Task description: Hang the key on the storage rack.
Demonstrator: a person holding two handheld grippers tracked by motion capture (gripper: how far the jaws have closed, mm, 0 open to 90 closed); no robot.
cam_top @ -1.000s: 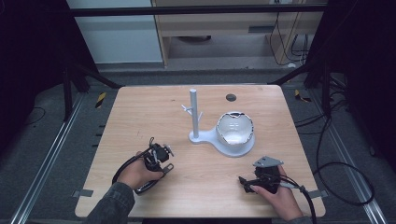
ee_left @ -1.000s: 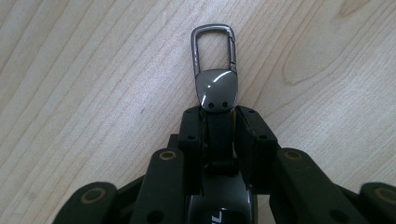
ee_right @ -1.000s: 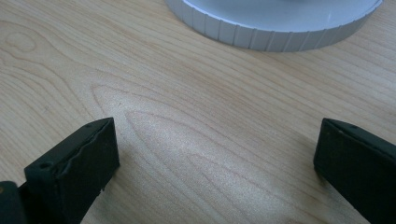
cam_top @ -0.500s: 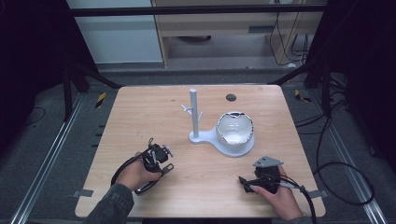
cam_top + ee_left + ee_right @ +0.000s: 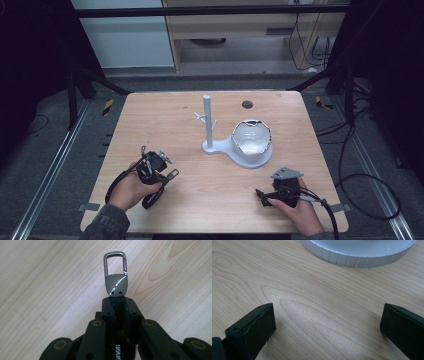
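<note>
A grey metal carabiner clip [image 5: 115,277] sticks out past the tips of my left gripper [image 5: 119,301], which is shut on the clip's lower end just above the wood. In the high view my left gripper [image 5: 164,169] lies at the table's front left in a hand, the clip [image 5: 173,175] pointing right. A white stand [image 5: 207,122] with a post and small pegs rises from a round white dish [image 5: 251,141] at mid-table. At the front right, my right gripper [image 5: 260,194] is open, nothing between its jaws. In the right gripper view the gripper [image 5: 327,317] faces the dish's ribbed rim [image 5: 359,255].
The wooden table [image 5: 165,125] has a small dark round hole [image 5: 246,104] near its far edge. Black cables [image 5: 327,212] trail from both grippers toward the front edge. Metal frame rails [image 5: 50,165] and dark floor surround the table.
</note>
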